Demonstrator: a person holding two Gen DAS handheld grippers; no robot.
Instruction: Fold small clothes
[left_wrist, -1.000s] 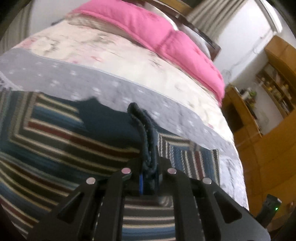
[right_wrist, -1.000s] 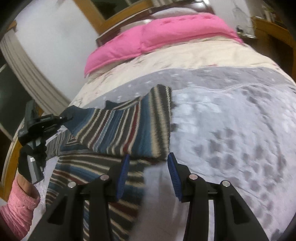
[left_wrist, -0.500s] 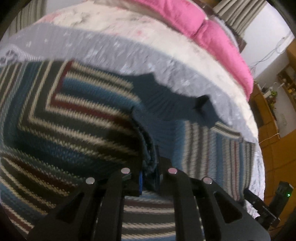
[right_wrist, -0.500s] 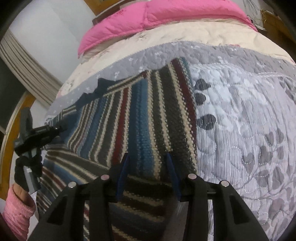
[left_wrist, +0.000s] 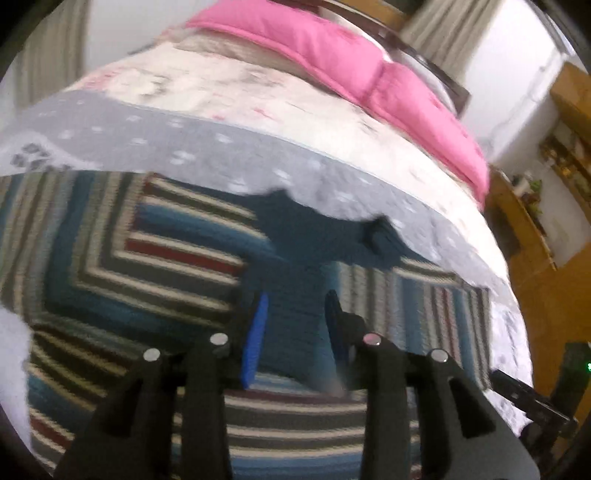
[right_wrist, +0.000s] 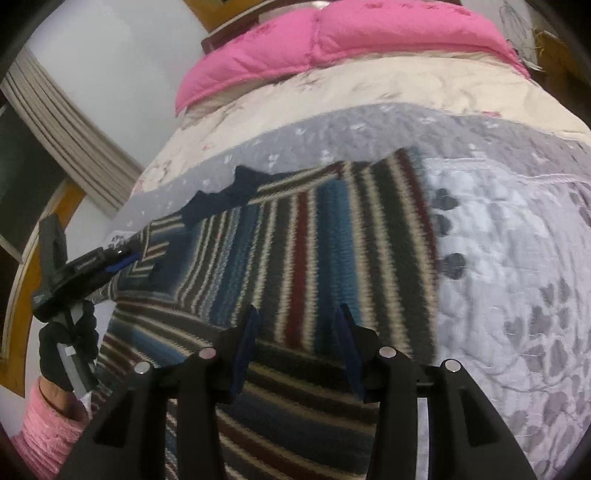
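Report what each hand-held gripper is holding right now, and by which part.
Nothing is held. The left hand-held gripper and the right hand-held gripper both stand open above the striped sweater, with no fabric between their fingers.

Bed (right_wrist: 517, 258) with pink duvet (right_wrist: 332, 44), wooden shelves (left_wrist: 569, 155).

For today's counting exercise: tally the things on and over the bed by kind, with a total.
Striped sweater: 1
Pink duvet: 1
Grey quilt: 1
Claws: 2, the left claw and the right claw
Total: 5
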